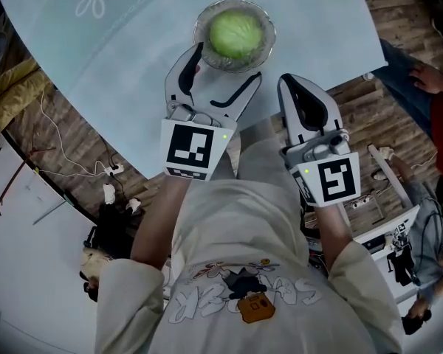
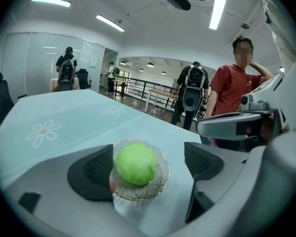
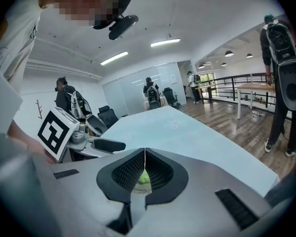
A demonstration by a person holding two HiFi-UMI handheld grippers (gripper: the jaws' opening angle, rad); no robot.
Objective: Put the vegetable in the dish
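A round green vegetable [image 1: 235, 34] lies in a clear glass dish [image 1: 268, 22] on the pale blue table [image 1: 118, 57]. My left gripper [image 1: 229, 63] is open just short of the dish, one finger at its left rim and the other below it. In the left gripper view the vegetable [image 2: 136, 163] and dish [image 2: 160, 179] sit between the wide-apart pads [image 2: 96, 169], which press on nothing. My right gripper [image 1: 289, 81] hovers to the right over the table's edge, shut and empty. Its closed tips [image 3: 145, 152] hide most of the vegetable [image 3: 144, 179].
The table's near edge [image 1: 133, 161] runs diagonally under both hands, with wooden floor and loose cables [image 1: 66, 161] to the left. A person in a red shirt [image 2: 234, 90] stands past the table's right side. Others with backpacks [image 2: 192, 93] stand farther off.
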